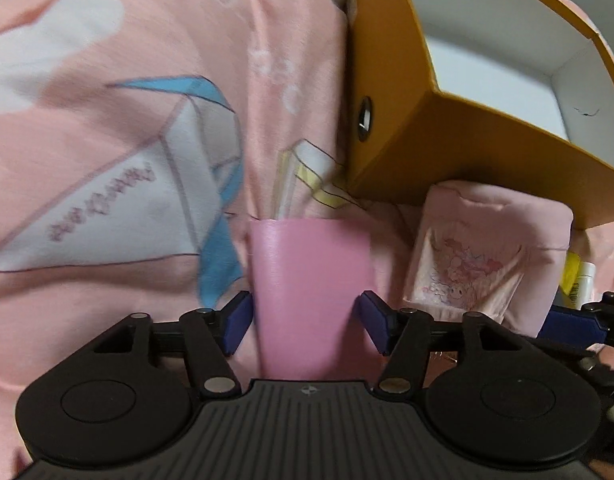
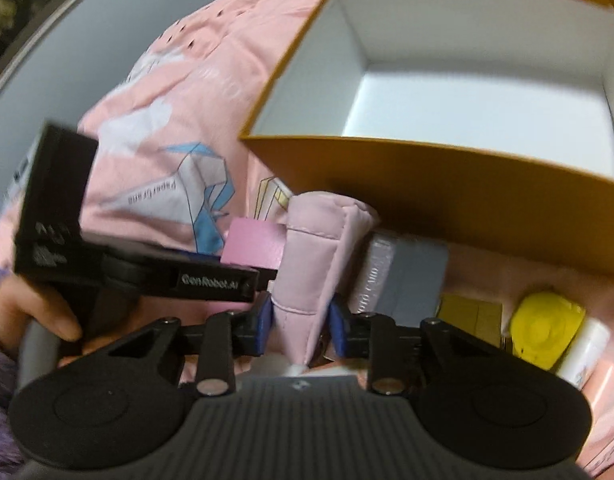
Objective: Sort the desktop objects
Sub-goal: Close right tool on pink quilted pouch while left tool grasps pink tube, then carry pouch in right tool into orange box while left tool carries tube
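Box: we see an orange cardboard box (image 2: pixel 447 176) with a white inside filling the upper right of the right wrist view; nothing lies in it.
Below the box: a grey card box (image 2: pixel 407 276), a yellow round thing (image 2: pixel 547 336) and a white bottle (image 2: pixel 583 352) lie on the pink printed cloth (image 1: pixel 167 60), lower right.
Left gripper (image 1: pixel 305 320): its jaws stand apart on either side of a pink block (image 1: pixel 311 280) at lower centre; we cannot tell whether the pads touch it.
Right gripper (image 2: pixel 301 320): closed on a quilted pink pouch (image 2: pixel 315 260) at centre.
Hidden: the pouch's lower end runs behind the gripper body.
Writing: "GenRobot.AI" on the left gripper's side; "Paper Crane" printed on the cloth; the grey box's lettering is too blurred to read.
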